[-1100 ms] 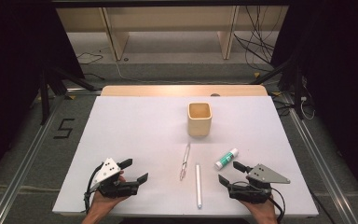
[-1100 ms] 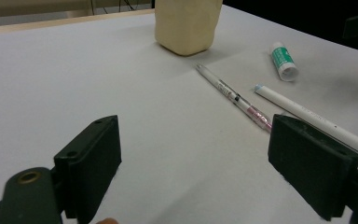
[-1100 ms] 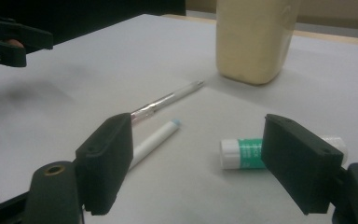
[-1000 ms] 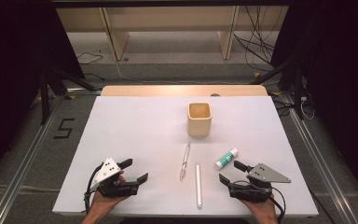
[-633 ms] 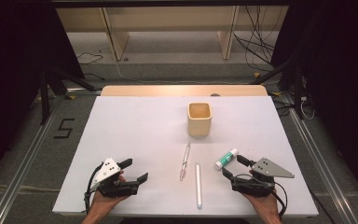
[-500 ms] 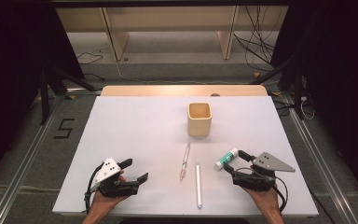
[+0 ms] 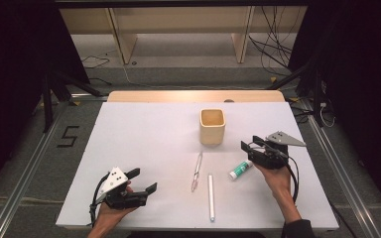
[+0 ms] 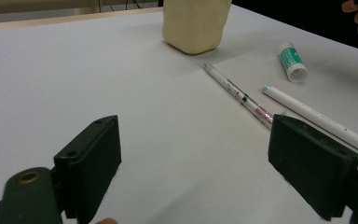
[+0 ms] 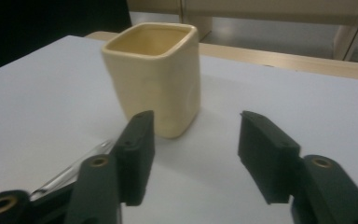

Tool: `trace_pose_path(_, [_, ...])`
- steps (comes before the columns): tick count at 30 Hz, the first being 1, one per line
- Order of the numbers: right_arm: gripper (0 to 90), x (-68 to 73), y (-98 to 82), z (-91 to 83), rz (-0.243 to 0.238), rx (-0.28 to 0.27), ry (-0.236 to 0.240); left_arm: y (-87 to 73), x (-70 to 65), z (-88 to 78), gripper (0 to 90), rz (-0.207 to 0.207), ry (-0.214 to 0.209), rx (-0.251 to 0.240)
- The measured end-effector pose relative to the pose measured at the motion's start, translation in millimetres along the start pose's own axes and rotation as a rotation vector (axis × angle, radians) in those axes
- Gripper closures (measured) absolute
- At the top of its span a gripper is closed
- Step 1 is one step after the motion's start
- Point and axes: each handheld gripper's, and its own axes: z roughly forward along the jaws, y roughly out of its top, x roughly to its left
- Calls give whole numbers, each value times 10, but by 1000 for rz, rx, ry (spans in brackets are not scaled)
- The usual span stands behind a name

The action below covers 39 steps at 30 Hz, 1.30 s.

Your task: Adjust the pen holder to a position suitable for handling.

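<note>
The tabletop (image 7: 144, 144) bears a cup (image 7: 212, 126) just ahead of the right tool (image 7: 248, 146), whose half-wide, empty jaws have just been closing. The tube (image 7: 240, 170) lies behind and below it, so a further advance risks knocking the cup. The left tool (image 7: 143, 181) gapes wide, idle.

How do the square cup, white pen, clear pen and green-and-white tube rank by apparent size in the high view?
1. Square cup, bulkiest.
2. White pen, longest.
3. Clear pen, slightly shorter and thinner, though it lies farther from the camera, so this is unsure.
4. Green-and-white tube, smallest.
</note>
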Motion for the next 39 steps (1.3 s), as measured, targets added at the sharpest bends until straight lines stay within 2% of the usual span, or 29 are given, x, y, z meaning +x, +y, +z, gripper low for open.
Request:
trace_pose_path(4, [609,-100,84,196,57,26,-18,0,6,1,167,-7,3,0])
trace_pose_path(7, [681,-129,131,329,81,42,-34,0,2,3,167,-7,7,0])
trace_pose_path(9, [710,-138,142,372,88,42,-41,2,2,2,167,-8,7,0])
trace_pose_path(11, [803,-152,166,515,94,57,-57,3,0,3,167,-8,6,0])
trace_pose_path(14, [843,-152,174,588,95,63,-58,1,0,5,167,-8,6,1])
trace_pose_path(16, [887,-138,191,706,102,73,-56,0,1,9,167,-12,5,1])
trace_pose_path(19, [899,-106,218,818,95,89,-57,1,4,7,167,-13,5,4])
trace_pose_path(23, [900,-86,237,951,110,109,-59,0,2,7,167,-13,5,3])
trace_pose_path(26, [900,-64,252,1028,97,125,-62,0,4,8,167,-13,4,6])
trace_pose_path(32, [900,-17,275,1132,102,147,-53,0,4,6,167,-13,5,4])
trace_pose_path(35, [900,39,297,1167,70,160,-74,2,4,6,167,-14,6,6])
trace_pose_path(39, [900,27,306,1179,75,166,-71,1,6,11,167,-13,8,9])
